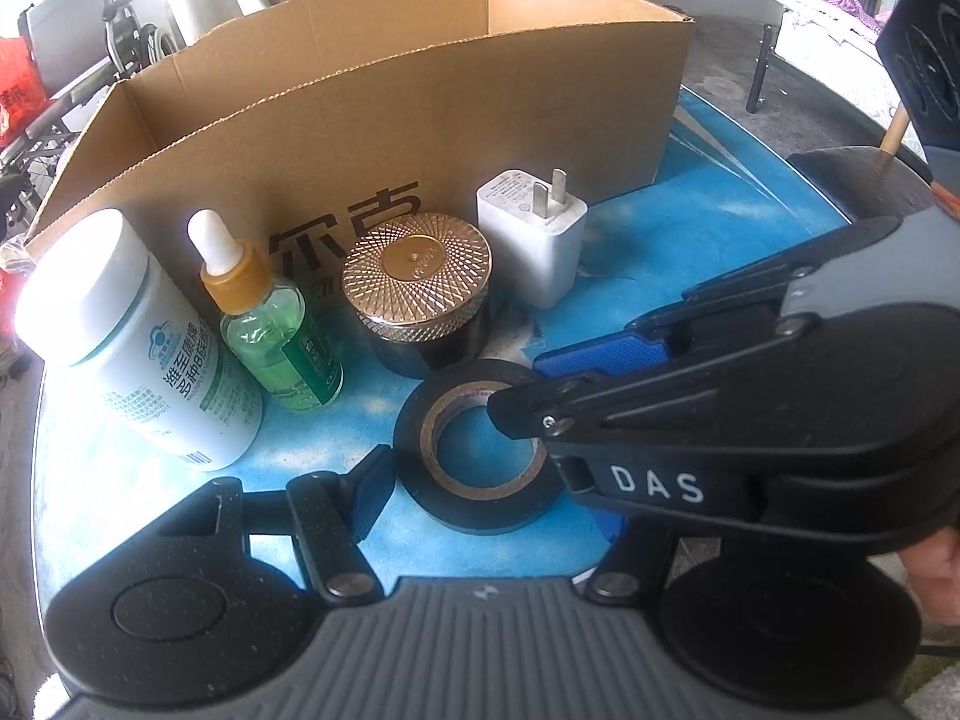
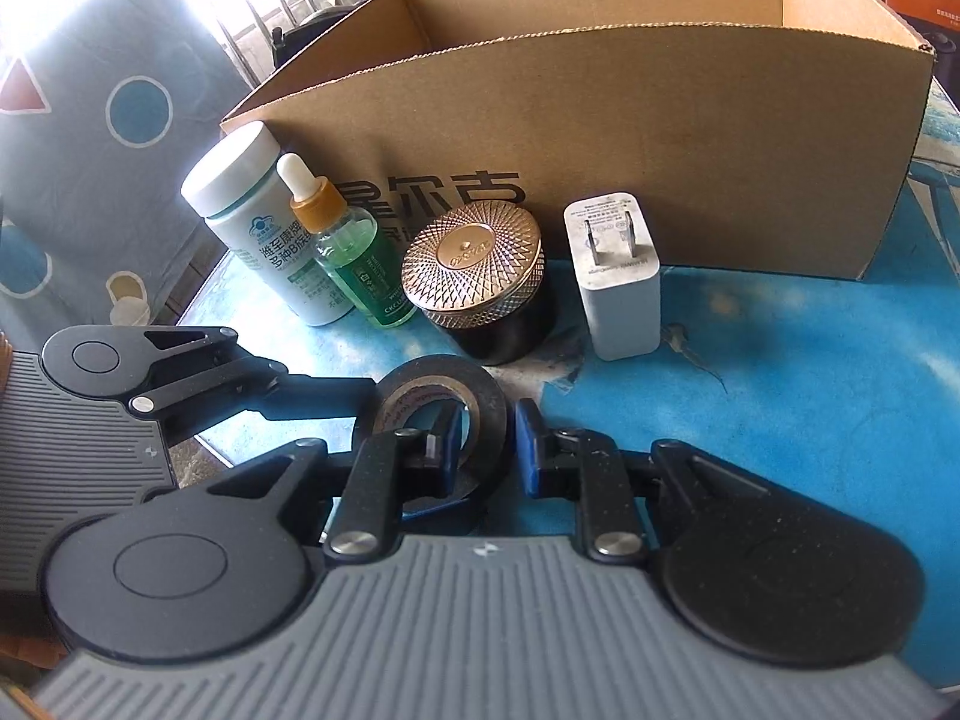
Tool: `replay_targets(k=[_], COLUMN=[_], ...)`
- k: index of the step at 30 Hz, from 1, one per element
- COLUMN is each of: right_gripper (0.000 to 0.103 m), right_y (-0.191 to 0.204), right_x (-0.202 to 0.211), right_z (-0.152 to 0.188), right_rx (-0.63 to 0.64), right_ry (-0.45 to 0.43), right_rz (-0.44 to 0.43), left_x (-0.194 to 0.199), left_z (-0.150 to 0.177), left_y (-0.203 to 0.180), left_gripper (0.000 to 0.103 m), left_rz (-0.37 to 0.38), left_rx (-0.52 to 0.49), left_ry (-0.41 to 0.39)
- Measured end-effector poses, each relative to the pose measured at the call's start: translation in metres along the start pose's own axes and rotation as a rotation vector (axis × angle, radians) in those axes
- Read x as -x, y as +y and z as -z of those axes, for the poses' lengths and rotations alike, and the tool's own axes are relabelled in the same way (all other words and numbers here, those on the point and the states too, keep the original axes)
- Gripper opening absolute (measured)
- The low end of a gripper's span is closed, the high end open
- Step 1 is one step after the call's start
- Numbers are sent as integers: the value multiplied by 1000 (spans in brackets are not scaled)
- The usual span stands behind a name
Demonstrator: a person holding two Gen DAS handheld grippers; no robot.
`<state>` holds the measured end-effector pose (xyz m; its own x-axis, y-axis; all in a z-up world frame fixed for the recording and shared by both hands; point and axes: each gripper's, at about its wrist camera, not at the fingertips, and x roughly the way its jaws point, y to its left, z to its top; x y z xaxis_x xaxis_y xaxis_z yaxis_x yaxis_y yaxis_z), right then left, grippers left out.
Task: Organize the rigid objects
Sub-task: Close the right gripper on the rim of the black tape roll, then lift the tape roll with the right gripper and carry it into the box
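Observation:
A black tape roll (image 1: 474, 456) lies flat on the blue table; it also shows in the right wrist view (image 2: 441, 414). My right gripper (image 2: 489, 450) straddles the roll's near wall, one finger in the hole and one outside, with a gap left at the outer pad. It reaches in from the right in the left wrist view (image 1: 528, 384). My left gripper (image 1: 480, 492) is open around the roll; only its left finger (image 1: 369, 495) shows, apart from the tape. Behind stand a white pill bottle (image 1: 132, 336), a green dropper bottle (image 1: 270, 330), a gold-lidded jar (image 1: 420, 288) and a white charger (image 1: 531, 240).
An open cardboard box (image 1: 384, 90) stands right behind the row of objects, also in the right wrist view (image 2: 600, 120). A patterned cushion (image 2: 90, 150) lies off the table's left edge. Bare blue table (image 2: 810, 390) extends to the right.

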<state>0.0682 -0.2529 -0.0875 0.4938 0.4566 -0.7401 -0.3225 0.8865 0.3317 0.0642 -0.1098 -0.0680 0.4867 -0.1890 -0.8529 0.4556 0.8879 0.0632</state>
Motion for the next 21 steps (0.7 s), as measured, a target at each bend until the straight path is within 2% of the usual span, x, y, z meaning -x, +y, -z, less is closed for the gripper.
replay_targets(k=[11, 21], right_gripper=[18, 18], right_y=[0, 24], right_x=[10, 48], right_z=[4, 6], right_rx=[-18, 35], right_ry=[-6, -93], right_rz=[1, 22], left_x=[10, 55], left_z=[1, 6], left_y=[-8, -14], left_gripper=[66, 66], left_rz=[-17, -49], left_rx=[-16, -23], left_ry=[-13, -122])
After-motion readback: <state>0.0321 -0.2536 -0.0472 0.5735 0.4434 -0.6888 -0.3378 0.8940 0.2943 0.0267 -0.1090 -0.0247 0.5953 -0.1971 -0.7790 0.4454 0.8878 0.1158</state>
